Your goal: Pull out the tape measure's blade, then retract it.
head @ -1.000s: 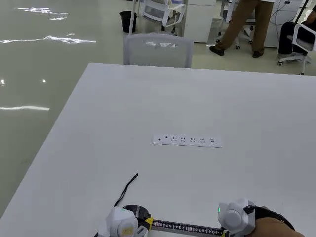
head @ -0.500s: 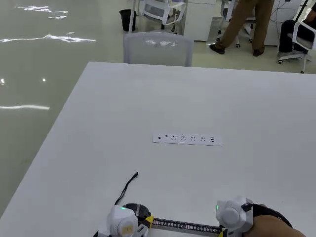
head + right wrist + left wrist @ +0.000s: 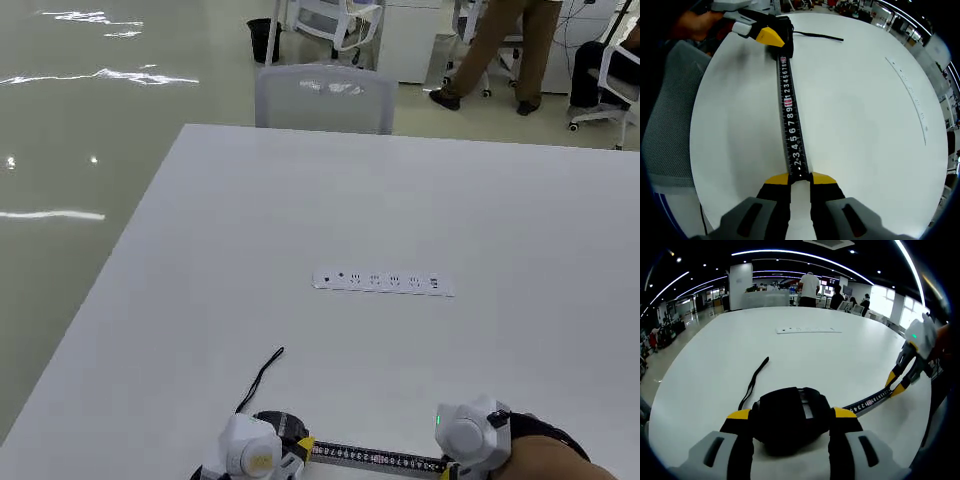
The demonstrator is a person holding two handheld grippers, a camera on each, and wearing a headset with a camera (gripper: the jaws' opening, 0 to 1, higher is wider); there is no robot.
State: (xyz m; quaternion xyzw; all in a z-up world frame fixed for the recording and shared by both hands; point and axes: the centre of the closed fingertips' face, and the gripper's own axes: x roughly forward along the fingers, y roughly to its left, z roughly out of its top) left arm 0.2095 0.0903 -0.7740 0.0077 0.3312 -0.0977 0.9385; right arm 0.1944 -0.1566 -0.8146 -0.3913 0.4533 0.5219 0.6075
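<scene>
**A:** Since your left gripper (image 3: 791, 415) is clamped around the case (image 3: 789, 402) at the bottom of the left gripper view, it's basically the anchor, yeah?

**B:** Yep. Your right gripper (image 3: 800, 176) is pinched shut on the blade (image 3: 789, 115) tip, so the blade runs straight along the head view's bottom edge. Plain white table (image 3: 400, 200), power strip (image 3: 383, 283) mid-frame, chair (image 3: 322, 98) and shiny floor (image 3: 80, 120) up top.

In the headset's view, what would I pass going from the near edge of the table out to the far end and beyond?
Tape measure with its blade pulled out → black strap → power strip → grey chair at the table's far edge → people standing beyond it.
</scene>
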